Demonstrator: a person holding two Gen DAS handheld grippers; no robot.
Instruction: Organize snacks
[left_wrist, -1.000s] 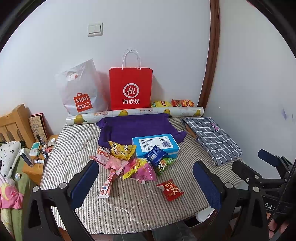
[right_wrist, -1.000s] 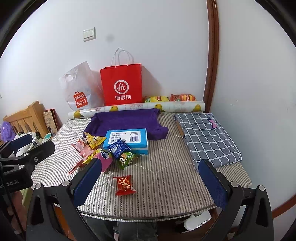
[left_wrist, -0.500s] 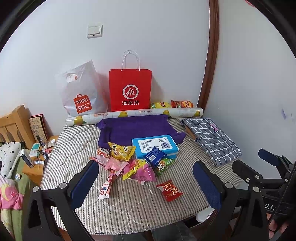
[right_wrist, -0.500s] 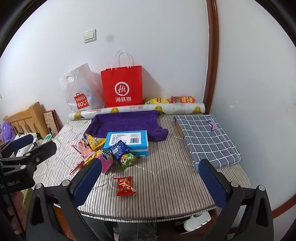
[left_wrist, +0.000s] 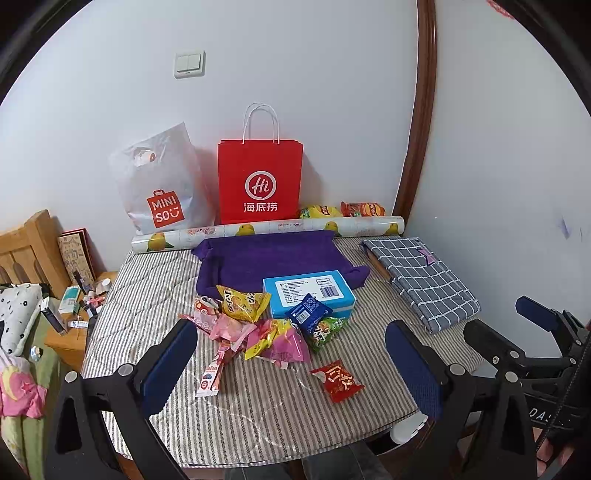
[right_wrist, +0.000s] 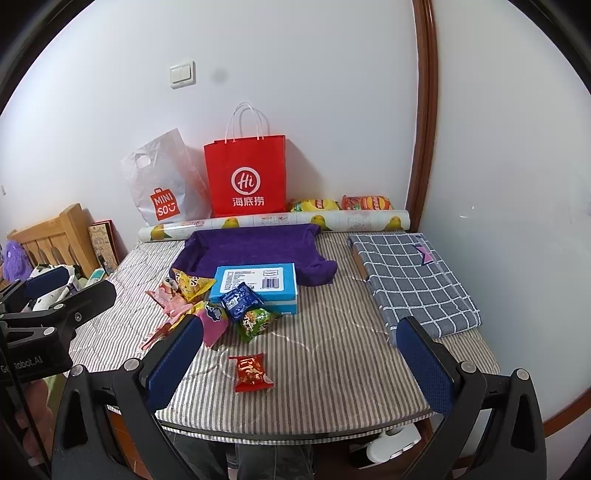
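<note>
Several snack packets lie in a pile (left_wrist: 258, 325) (right_wrist: 207, 302) on the striped table beside a blue box (left_wrist: 308, 291) (right_wrist: 258, 282). A red packet (left_wrist: 338, 380) (right_wrist: 251, 373) lies apart, nearest the front edge. A purple fabric tray (left_wrist: 266, 254) (right_wrist: 251, 247) sits behind the box. My left gripper (left_wrist: 291, 365) is open and empty above the front edge, with the pile just beyond its fingertips. My right gripper (right_wrist: 299, 365) is open and empty, with the red packet between its fingers in view.
A red paper bag (left_wrist: 260, 181) and a white Miniso bag (left_wrist: 162, 184) stand at the wall behind a roll of printed paper (left_wrist: 266, 230). Two chip bags (left_wrist: 343, 210) lie behind the roll. A folded checked cloth (left_wrist: 421, 273) lies right. A cluttered bedside stand (left_wrist: 74, 310) is left.
Both views have tilted up slightly, so the table and its objects sit a little lower in frame. Nothing on the table has moved.
</note>
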